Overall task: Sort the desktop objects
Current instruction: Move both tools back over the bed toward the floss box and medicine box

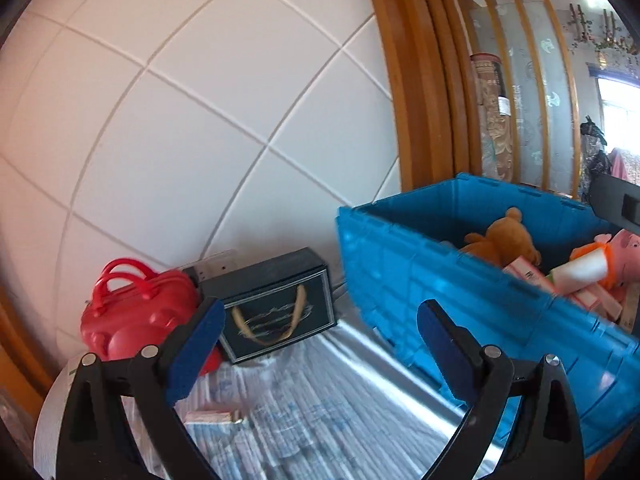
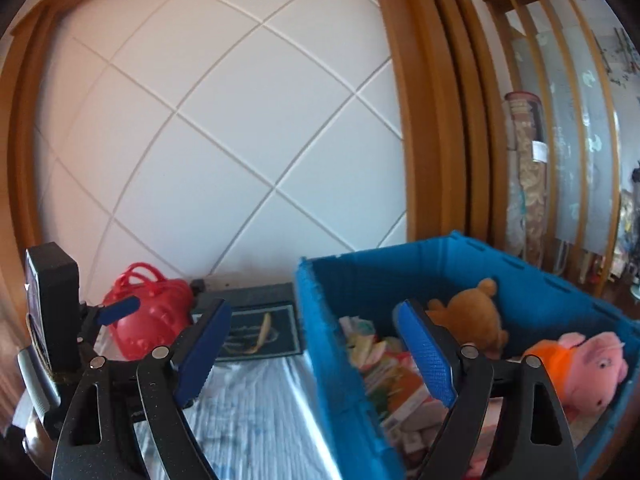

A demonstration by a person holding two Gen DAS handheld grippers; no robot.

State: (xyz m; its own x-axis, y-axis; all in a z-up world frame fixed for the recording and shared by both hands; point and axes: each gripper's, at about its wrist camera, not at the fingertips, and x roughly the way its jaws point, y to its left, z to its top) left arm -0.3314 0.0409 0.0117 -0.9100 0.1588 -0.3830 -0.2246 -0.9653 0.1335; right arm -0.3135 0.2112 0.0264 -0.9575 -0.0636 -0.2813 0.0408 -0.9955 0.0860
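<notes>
Both tongs, left (image 1: 320, 356) and right (image 2: 312, 352), gape empty beside the blue crate (image 1: 440, 280); next I'd fetch the small pink box (image 1: 210, 417) at the tabletop's near edge.

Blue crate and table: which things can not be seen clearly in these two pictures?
- Blue crate: its floor is hidden by toys and boxes in both views.
- Small pink box: print blurred in the left wrist view.
- Red bag: partly behind the left gripper.
- Pink pig toy: cut off by the edge in the left wrist view.
</notes>
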